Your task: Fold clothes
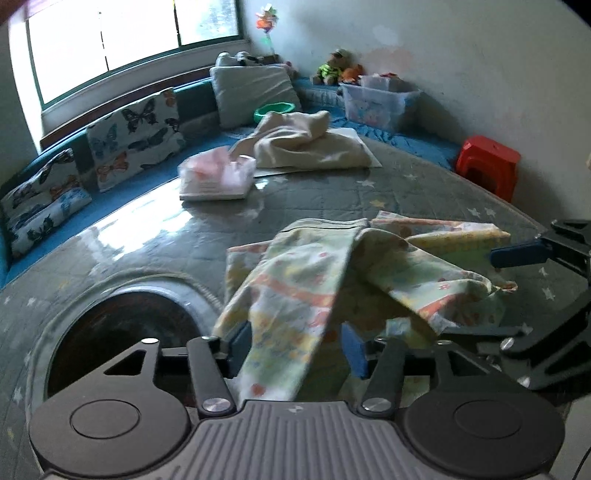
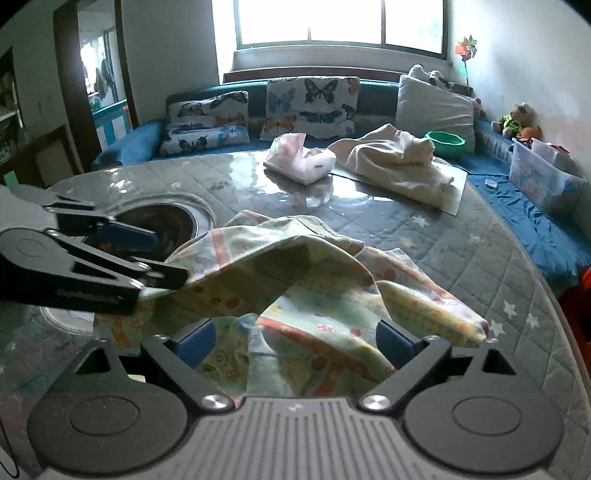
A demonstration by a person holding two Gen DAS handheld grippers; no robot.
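Lying crumpled crosswise, the patterned garment (image 1: 295, 295) drapes between both parted tools (image 1: 295, 350) (image 2: 295, 343).

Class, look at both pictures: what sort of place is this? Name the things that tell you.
Probably a family living room: a blue corner sofa with butterfly cushions under a window, stuffed toys in the corner, and clothes on a quilt-covered table.

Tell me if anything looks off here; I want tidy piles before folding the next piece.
The patterned garment lies rumpled on the table, bunched and overlapping itself, not flat. Behind it, the cream cloth is a loose heap half on a flat board. The round opening in the table's cover looks intended, not damage.
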